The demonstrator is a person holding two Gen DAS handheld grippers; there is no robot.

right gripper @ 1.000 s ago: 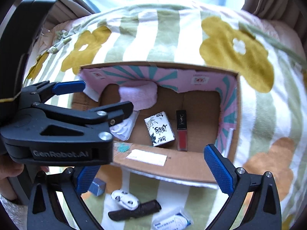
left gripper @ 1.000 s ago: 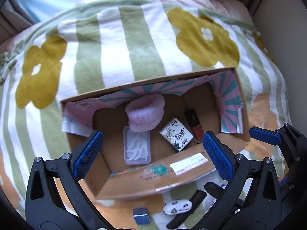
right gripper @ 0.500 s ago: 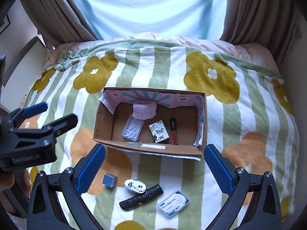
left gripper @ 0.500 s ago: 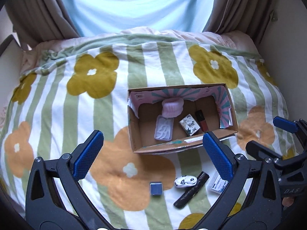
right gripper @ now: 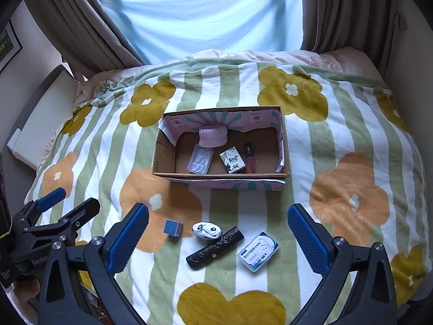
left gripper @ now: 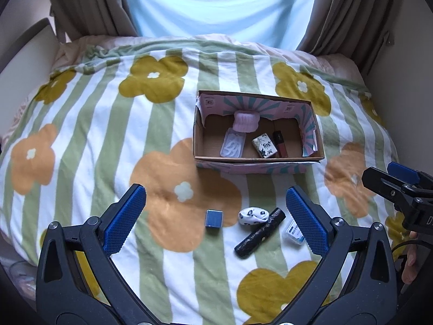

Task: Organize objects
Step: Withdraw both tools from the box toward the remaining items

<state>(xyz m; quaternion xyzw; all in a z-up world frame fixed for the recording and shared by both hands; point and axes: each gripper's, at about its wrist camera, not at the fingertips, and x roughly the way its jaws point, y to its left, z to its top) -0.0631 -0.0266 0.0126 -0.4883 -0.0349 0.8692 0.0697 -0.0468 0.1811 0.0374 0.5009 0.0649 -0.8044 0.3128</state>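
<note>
Bed cover: a blanket [right gripper: 270, 86] with green and white stripes and yellow and orange flowers fills most of both frames; curtains [right gripper: 81, 24] and a pale blue drape run across the top.

Container: an open cardboard box [right gripper: 162, 157] with pink and teal printed flaps sits at centre frame in the right wrist view, right of centre in the left wrist view. Inside, from left to right: a clear plastic case [right gripper: 199, 160], a small patterned carton [right gripper: 232, 159] and a dark red lipstick tube [right gripper: 250, 158], with a pink fuzzy roll [right gripper: 213, 135] against the back wall above the case.

Loose items, lower centre of frame, on the blanket below the box: a small blue cube [right gripper: 173, 227]; a white and black patterned bundle [right gripper: 207, 230], touching the upper end of a black rolled bag [right gripper: 215, 247]; a floss pick case [right gripper: 258, 250] with a blue label just right of the bag.

Left gripper [left gripper: 216, 219]: blue-padded jaws spread wide, nothing between them, framing the loose items at the bottom of its view.

Right gripper [right gripper: 217, 239]: jaws likewise spread wide and empty, at the bottom of its view.
</note>
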